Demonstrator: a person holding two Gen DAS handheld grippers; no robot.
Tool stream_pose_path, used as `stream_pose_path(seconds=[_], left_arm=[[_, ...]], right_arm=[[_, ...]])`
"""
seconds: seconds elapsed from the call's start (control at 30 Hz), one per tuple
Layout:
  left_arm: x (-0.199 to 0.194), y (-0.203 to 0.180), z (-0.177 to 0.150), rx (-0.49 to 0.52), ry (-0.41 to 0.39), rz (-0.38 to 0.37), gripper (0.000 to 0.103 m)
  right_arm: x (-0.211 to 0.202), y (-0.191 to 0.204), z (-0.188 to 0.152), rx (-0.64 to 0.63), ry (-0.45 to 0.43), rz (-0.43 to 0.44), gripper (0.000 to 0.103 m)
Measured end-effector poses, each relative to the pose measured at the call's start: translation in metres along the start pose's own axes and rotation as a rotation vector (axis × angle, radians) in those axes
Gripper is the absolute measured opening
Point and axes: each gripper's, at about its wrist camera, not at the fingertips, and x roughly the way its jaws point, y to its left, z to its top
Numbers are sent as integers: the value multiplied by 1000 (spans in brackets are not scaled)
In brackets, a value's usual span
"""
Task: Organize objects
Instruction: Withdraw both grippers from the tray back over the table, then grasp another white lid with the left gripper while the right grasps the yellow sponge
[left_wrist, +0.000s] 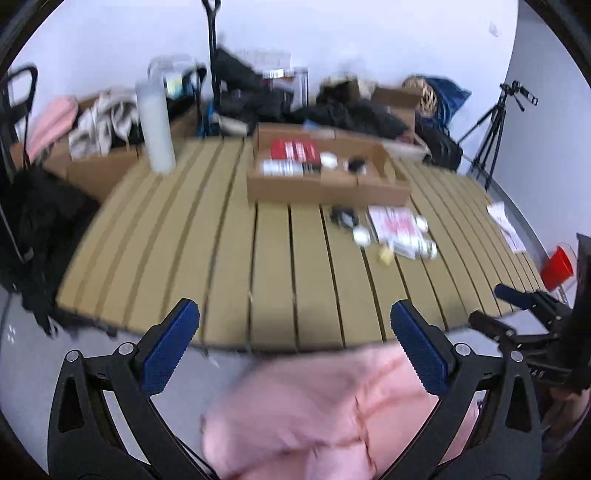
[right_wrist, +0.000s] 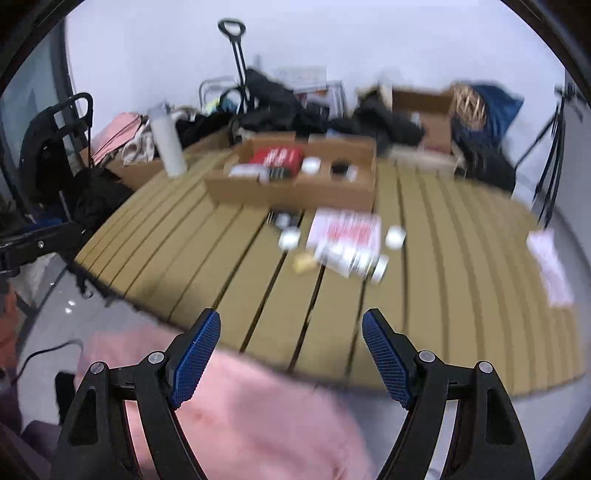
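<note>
- The left gripper (left_wrist: 295, 328) is seen with its blue-padded fingers (left_wrist: 171, 345) spread wide and nothing caught between them; only the near edge of the slatted table (left_wrist: 229, 258) and a pink padded cloth (left_wrist: 314, 417) lie beyond the gap.
- The right gripper (right_wrist: 291, 343) is likewise released, its fingers (right_wrist: 195, 354) well apart and empty, with the pink cloth (right_wrist: 240, 417) below the left one.
- The right gripper is also caught at the right edge of the left wrist view (left_wrist: 495, 310), well apart from the loose items.
- A cardboard box (left_wrist: 325, 184) is set at the far middle of the table, well ahead of both pairs of fingers; a red-and-white packet (left_wrist: 293, 151), a white round item (left_wrist: 328, 160) and a dark item (left_wrist: 356, 164) are seen inside it.
- Just in front of the box, loose items are scattered: a flat red-and-white packet (right_wrist: 345, 230), small white round pieces (right_wrist: 290, 238), a dark piece (left_wrist: 343, 216), a small yellowish piece (right_wrist: 304, 263) and a bottle-like item lying on its side (right_wrist: 354, 260). None is touched by either gripper.
- A tall white cylinder (left_wrist: 155, 129) is stood upright at the far left of the table.
- A red cup (left_wrist: 557, 267) is seen past the table's right edge, and a white paper (right_wrist: 550, 266) lies on the right side of the table.
- Both views are blurred, so finer detail of the small items cannot be told.
</note>
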Motion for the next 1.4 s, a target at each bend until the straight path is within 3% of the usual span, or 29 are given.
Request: stream_pose_path(seconds=[0.07,0.17,0.27,0.43,0.6,0.67,0.73,0.8,0.93,1.07,1.13,1.2,1.4], left_arm=[[7,-4,-5,23,26,11,103],[7,-12,-9,41,4,54,103],[8,-19,-16,31,-23,32,103],[39,-40,-19,115,-44,-5,98],[96,-53,6,150,-11,-61,78],[121,-58,16,149,21,-96,75],[155,-63,30,130,64,-150,70],[179,-67,40,112,91,-163,62],[219,-75,54,97,128,-175,57],[243,-85,56,113,165,-176,56],[245,-91,58,143,138,-158,46],[247,-91,60,144,135,-168,25],[228,-72,60,100,147,-221,25]], right_arm=[[4,0,-15,3,29,-7,82],[2,-6,-19,39,18,7,82],[-3,-11,-12,59,-21,-9,82],[4,-18,-5,67,-48,-37,82],[38,-39,-2,137,-9,-5,82],[56,-45,1,141,0,-2,76],[77,-50,6,145,34,11,57],[92,-55,10,159,42,33,56],[109,-52,18,136,42,59,55],[128,-47,28,94,52,71,55],[138,-45,31,83,55,78,55],[145,-43,33,68,53,52,56],[165,-38,36,21,79,21,56]])
